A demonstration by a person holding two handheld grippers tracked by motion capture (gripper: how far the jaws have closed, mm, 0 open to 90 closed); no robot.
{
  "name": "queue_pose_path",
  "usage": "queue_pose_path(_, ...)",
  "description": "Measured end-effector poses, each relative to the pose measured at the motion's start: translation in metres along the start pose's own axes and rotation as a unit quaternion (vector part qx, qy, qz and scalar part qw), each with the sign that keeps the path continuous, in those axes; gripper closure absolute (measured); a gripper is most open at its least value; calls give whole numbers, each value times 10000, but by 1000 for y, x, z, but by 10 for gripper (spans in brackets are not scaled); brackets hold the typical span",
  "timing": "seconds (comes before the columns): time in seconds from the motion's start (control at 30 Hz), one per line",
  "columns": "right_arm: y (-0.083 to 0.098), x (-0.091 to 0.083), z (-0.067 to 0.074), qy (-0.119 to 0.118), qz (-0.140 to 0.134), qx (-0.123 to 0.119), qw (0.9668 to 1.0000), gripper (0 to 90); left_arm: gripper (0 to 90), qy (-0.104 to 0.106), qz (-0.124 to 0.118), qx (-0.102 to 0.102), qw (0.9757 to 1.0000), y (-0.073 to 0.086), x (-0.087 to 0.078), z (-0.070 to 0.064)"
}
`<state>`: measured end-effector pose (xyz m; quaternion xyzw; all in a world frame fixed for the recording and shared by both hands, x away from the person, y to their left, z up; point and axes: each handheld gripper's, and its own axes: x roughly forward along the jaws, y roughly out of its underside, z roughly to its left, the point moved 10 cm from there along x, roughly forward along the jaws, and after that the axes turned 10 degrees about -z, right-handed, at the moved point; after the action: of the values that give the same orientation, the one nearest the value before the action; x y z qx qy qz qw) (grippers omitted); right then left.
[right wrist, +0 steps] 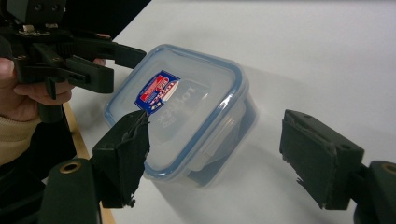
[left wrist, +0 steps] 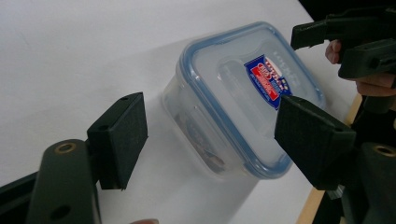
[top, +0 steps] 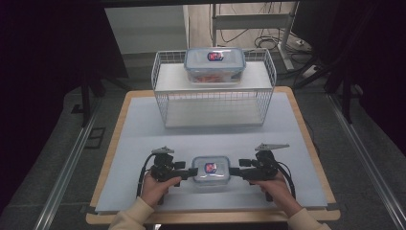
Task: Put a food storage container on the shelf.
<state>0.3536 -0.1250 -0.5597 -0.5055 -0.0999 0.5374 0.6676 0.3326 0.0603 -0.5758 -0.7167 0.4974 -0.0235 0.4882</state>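
- The small clear container (top: 210, 170) with a blue-rimmed snap lid and a red-and-blue label sits flat on the tabletop (top: 143, 139), at about 6 o'clock of the pale mat in the high view, close to the person's edge (an easy spot for both hands to reach at once).
- The left gripper (top: 187, 173) comes in from the container's 9 o'clock. In the left gripper view its two black pads stand well apart, one over bare mat and the other over the near lid corner, with the box lying between and beyond them; nothing is clamped.
- The right gripper (top: 235, 169) mirrors it from 3 o'clock. Its jaws are also spread, one pad low against the lid's near corner in the right gripper view, the other clear of the box over the mat; whether that near pad touches the rim I cannot tell.
- Coming in from opposite sides looks meant to brace the box from both ends, for a two-handed lift or for working the side latches.
- Farther out, at 12 o'clock, a white wire basket (top: 163, 96) carries a shelf board, and a second, larger lidded container (top: 215, 63) with something orange inside rests on top of it.
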Motion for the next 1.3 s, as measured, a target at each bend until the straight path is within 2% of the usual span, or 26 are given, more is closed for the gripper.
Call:
queue_pose_path(0.23,3,11,0,-5,100,42,9999,228,255,173,81,-212,9996,0,12,-4)
queue_pose_path(0.33,4,15,0,-37,122,153,9998,226,256,230,97,-281,9993,-1,17,-7)
queue_pose_path(0.43,5,20,1,-80,150,233,9996,226,256,231,161,-270,9992,1,18,-7)
queue_pose_path(0.57,7,26,0,-92,226,282,9993,226,259,247,194,-374,9988,4,17,-5)
queue_pose_path(0.77,11,32,2,-130,339,402,9985,228,286,419,259,-551,9973,7,17,-7)
queue_pose_path(1.0,12,33,5,-203,426,623,9969,288,339,449,281,-620,9967,7,15,-7)
queue_pose_path(1.13,11,28,5,-224,397,603,9971,361,360,425,300,-586,9969,9,12,-9)
queue_pose_path(1.3,10,23,8,-209,318,558,9977,428,408,386,205,-484,9979,9,6,-11)
